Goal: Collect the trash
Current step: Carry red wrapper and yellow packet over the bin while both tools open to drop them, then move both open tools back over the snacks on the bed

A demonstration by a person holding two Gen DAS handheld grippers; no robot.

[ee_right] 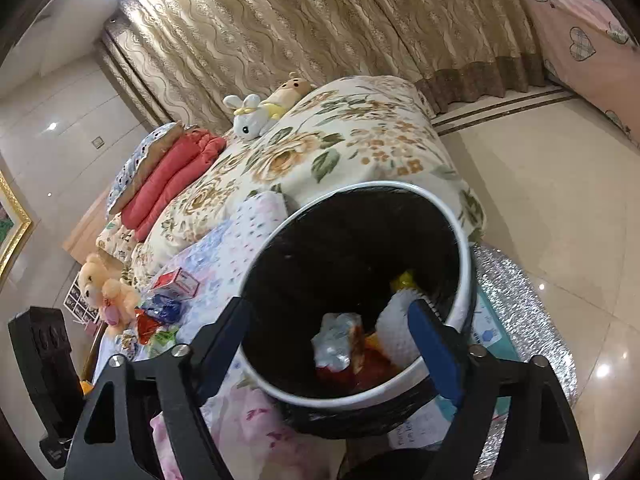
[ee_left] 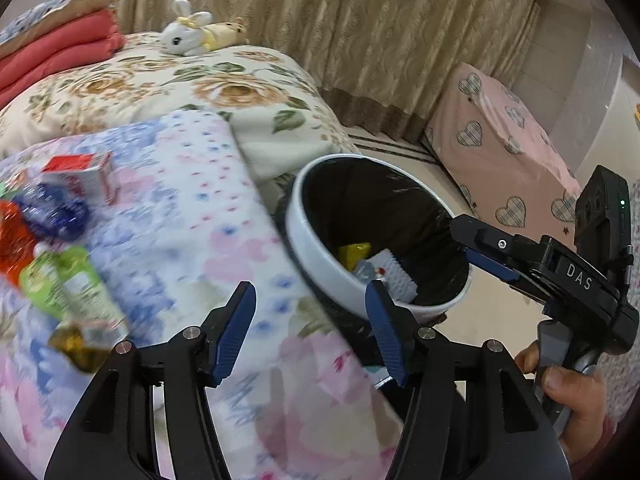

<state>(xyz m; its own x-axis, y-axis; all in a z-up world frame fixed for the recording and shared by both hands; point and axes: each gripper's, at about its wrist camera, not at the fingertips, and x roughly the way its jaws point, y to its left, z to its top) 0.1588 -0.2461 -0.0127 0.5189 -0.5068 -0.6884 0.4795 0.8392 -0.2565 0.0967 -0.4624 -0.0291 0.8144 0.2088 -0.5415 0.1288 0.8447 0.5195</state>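
Your left tool hangs open and empty over the pastel bedspread; your right tool gapes wide above the white bin, nothing between its pads; wrappers lie inside on the black liner; farther left, a red carton and bottles sit on the bed.

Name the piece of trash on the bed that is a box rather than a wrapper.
The red and white carton, lying farthest up the blanket. The blue wrapper, red wrapper and green packet below it are crumpled packaging.
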